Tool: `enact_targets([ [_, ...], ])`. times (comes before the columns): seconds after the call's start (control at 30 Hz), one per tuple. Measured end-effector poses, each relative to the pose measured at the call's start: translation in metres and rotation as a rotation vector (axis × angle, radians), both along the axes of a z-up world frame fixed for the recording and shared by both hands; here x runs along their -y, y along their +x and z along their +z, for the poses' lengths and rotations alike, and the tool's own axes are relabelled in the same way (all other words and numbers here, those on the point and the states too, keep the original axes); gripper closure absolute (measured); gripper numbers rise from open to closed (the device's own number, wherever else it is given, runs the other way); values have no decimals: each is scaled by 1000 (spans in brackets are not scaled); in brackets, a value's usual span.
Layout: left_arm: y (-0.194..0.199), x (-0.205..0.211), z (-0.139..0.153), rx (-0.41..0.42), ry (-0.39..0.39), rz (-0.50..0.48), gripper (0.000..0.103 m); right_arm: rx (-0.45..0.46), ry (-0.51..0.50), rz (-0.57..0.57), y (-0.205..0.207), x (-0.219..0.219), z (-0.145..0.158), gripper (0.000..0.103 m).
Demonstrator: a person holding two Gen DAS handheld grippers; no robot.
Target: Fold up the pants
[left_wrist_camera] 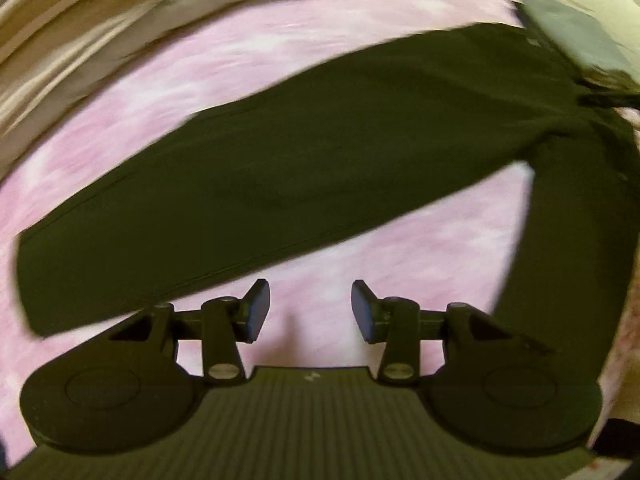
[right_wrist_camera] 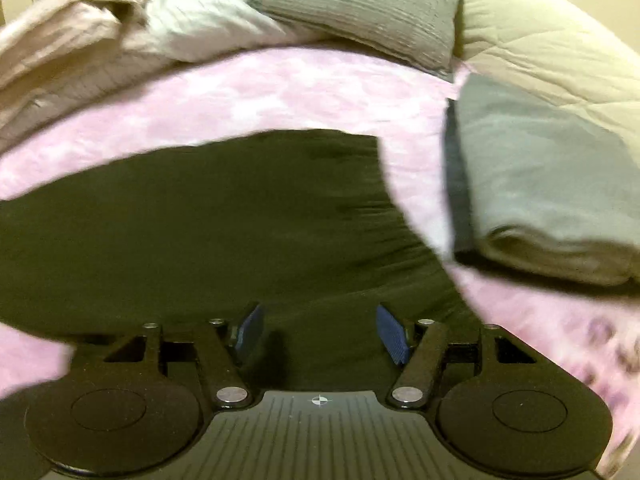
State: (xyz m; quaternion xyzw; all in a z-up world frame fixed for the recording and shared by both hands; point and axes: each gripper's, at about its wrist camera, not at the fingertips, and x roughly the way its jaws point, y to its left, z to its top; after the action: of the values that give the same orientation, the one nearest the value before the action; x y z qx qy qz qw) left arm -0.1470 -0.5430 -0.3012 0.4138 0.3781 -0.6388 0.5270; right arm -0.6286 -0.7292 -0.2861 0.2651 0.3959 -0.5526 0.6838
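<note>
Dark olive pants [left_wrist_camera: 304, 168] lie spread on a pink bedsheet [left_wrist_camera: 208, 64]. In the left wrist view one leg runs from lower left to upper right, and the other leg [left_wrist_camera: 576, 248] drops down the right side. My left gripper [left_wrist_camera: 310, 311] hovers open over the pink sheet between the two legs, with nothing between its blue pads. In the right wrist view the pants' wide upper part [right_wrist_camera: 224, 216] fills the middle. My right gripper [right_wrist_camera: 320, 334] stands open just above that cloth, holding nothing.
A folded grey and beige stack [right_wrist_camera: 540, 184] lies right of the pants. A grey pillow [right_wrist_camera: 368, 12] and a rumpled beige duvet [right_wrist_camera: 68, 44] sit at the back. Pink sheet [right_wrist_camera: 280, 92] shows between the pants and the bedding.
</note>
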Motion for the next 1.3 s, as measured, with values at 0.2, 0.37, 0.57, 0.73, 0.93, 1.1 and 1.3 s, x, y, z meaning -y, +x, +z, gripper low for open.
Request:
enact_targets([
  [0.2, -104, 31, -17, -92, 4, -130, 62, -94, 44, 186, -31, 22, -31, 38],
  [0.37, -151, 38, -20, -108, 24, -208, 61, -61, 16, 121, -34, 13, -20, 41],
  [0.57, -162, 0, -28, -112, 104, -215, 61, 49, -39, 44, -31, -44, 7, 43],
  [0.73, -150, -48, -48, -89, 196, -171, 61, 51, 82, -5, -32, -91, -14, 42],
  [0.93, -111, -118, -31, -47, 171, -81, 61, 15, 98, -31, -18, -149, 20, 42],
  [1.1, -70, -176, 12, -7, 128, 42, 60, -9, 117, 14, 20, -205, 70, 41],
  [1.3, -42, -226, 66, 23, 85, 129, 46, 21, 159, 27, 60, -263, 123, 36],
])
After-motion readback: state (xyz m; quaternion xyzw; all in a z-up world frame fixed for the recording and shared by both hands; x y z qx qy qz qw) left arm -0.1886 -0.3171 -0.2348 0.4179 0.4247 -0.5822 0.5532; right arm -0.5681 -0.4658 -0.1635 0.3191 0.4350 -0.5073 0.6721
